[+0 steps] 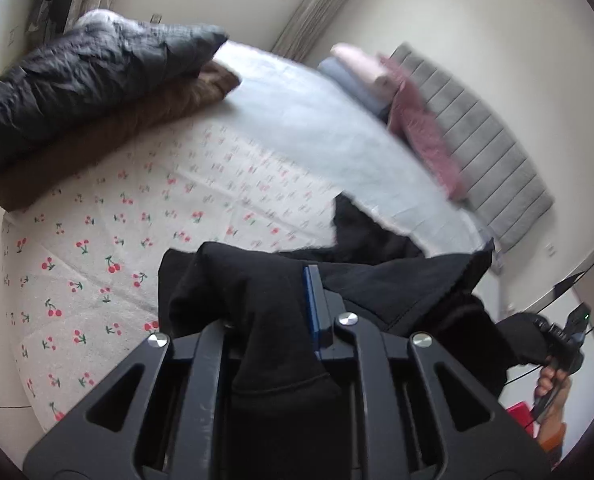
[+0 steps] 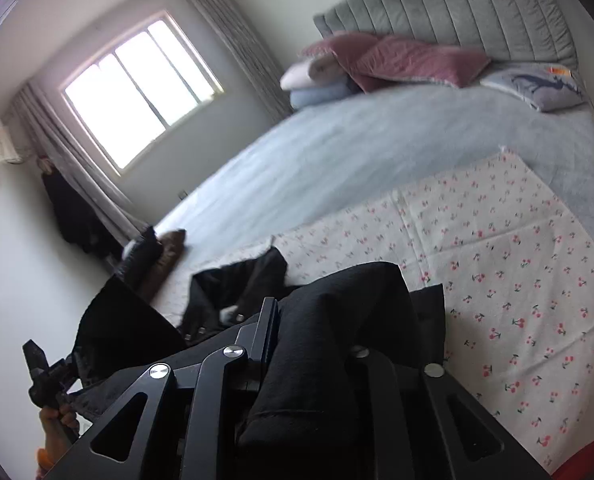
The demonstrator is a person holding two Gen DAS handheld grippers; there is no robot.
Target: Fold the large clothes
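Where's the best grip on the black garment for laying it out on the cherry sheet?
At two separate bunched edges, coming from above. The black garment sags between both tools: left tool, right tool. Its free part trails onto the cherry-print sheet, so lifting spreads it.

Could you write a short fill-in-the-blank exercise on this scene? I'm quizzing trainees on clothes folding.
1. Each hand-held gripper holds a garment coloured ____.
2. The white sheet on the bed is printed with ____.
3. The padded headboard is coloured ____.
4. The brown coat lies under a ____ one.

Missing words: black; cherries; grey; black
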